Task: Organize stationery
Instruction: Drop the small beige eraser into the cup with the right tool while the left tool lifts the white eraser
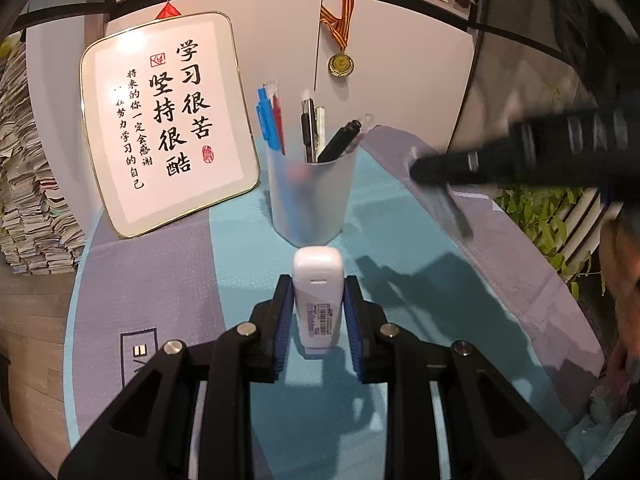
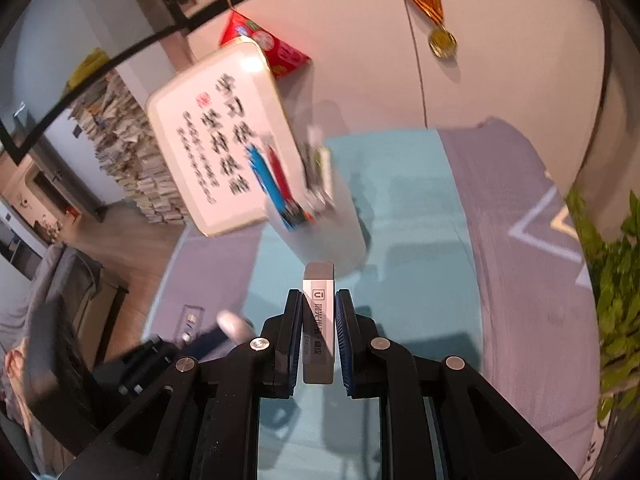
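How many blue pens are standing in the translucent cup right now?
2. Both blue pens stand together at the left side of the translucent cup, one partly in front of the other, beside a red pen. Others may be hidden behind the frosted wall.

Between the left fingers (image 1: 282, 312) sits a case (image 1: 318, 300); ahead of them a cup (image 1: 310, 196) stands on the bench (image 1: 400, 240), pens (image 1: 270, 120) in it. A plaque (image 1: 168, 124) leans behind and left of the cup. Between the right fingers (image 2: 295, 332) sits an eraser (image 2: 318, 320), the cup (image 2: 324, 224) just ahead. A medal (image 2: 442, 42) hangs beyond, right.
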A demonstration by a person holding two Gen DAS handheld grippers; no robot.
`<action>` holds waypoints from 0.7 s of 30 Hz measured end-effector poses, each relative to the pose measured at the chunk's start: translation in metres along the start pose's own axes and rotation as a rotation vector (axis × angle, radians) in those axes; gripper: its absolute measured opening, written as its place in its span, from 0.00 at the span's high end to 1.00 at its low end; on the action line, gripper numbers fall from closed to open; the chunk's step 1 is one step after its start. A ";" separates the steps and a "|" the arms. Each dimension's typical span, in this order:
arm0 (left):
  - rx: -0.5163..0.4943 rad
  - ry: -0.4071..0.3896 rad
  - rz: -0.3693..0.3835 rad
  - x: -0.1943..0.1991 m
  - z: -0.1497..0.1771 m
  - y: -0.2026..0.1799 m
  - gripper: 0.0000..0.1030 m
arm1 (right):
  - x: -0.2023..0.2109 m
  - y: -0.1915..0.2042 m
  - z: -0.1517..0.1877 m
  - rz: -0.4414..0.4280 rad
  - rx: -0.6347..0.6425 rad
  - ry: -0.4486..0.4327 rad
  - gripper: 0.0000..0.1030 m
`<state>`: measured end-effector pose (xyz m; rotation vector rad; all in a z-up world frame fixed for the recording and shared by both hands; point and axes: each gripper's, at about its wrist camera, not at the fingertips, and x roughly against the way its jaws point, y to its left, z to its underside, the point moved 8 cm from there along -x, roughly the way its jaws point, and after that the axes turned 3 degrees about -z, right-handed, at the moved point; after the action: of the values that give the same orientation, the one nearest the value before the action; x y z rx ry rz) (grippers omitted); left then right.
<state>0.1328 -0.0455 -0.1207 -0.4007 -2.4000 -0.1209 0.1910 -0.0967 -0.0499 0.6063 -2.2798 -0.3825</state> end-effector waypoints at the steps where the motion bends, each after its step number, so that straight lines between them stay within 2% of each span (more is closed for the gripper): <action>1: 0.002 -0.004 -0.004 0.002 -0.001 0.001 0.77 | 0.004 0.004 -0.006 -0.002 0.006 -0.016 0.83; 6: 0.021 -0.023 -0.008 0.012 -0.004 0.008 0.77 | 0.024 0.024 -0.048 0.025 0.057 -0.117 0.83; 10: 0.035 -0.034 -0.012 0.015 -0.006 0.011 0.77 | 0.015 0.036 -0.083 0.057 0.106 -0.170 0.83; 14: 0.042 -0.042 -0.017 0.018 -0.007 0.014 0.77 | -0.009 0.035 -0.096 0.066 0.102 -0.176 0.83; 21: 0.046 -0.045 -0.015 0.018 -0.008 0.017 0.77 | -0.043 0.013 -0.098 0.096 0.053 -0.158 0.83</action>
<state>0.1302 -0.0268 -0.1037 -0.3671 -2.4456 -0.0638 0.2842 -0.0716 -0.0020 0.5062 -2.4662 -0.3346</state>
